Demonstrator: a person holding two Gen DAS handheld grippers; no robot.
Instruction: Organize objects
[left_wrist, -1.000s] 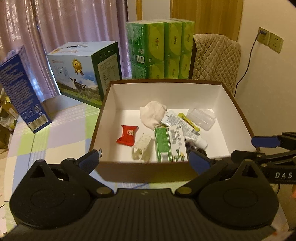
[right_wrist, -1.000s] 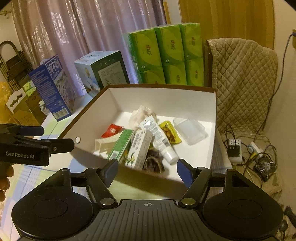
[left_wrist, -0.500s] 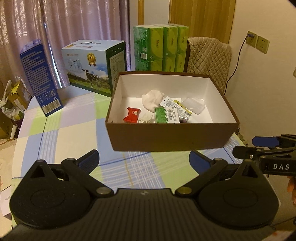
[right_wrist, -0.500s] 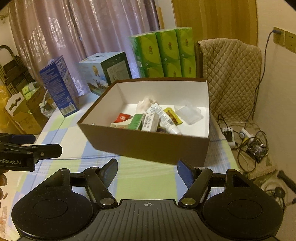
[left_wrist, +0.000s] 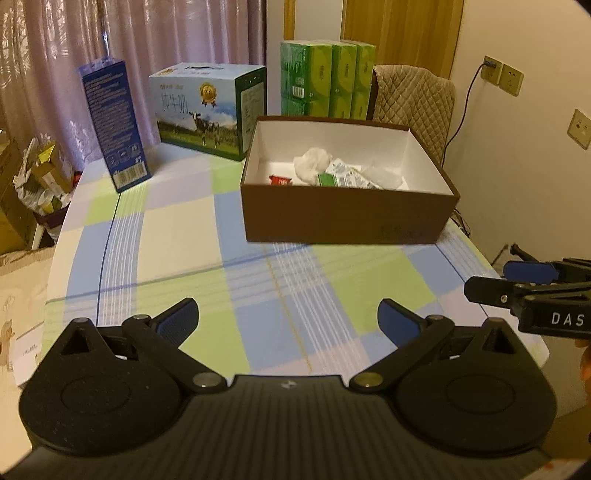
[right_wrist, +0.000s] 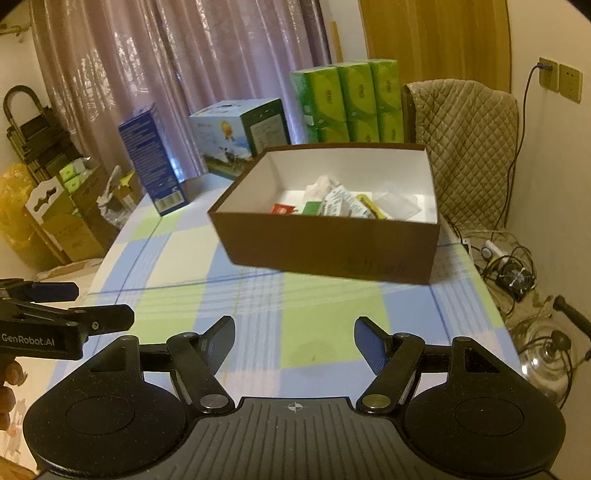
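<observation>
You are holding both the left gripper (left_wrist: 286, 319) and right gripper (right_wrist: 294, 341) wide and empty; the brown box (left_wrist: 347, 216) is sitting ahead on the counter (left_wrist: 207, 258), well apart, long side facing you.

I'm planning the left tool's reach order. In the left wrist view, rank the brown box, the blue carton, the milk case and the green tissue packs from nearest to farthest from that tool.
From the left tool:
1. Brown box, ahead and slightly right.
2. Blue carton, upright at far left.
3. Milk case, behind the brown box's left corner.
4. Green tissue packs, stacked at the back.
</observation>
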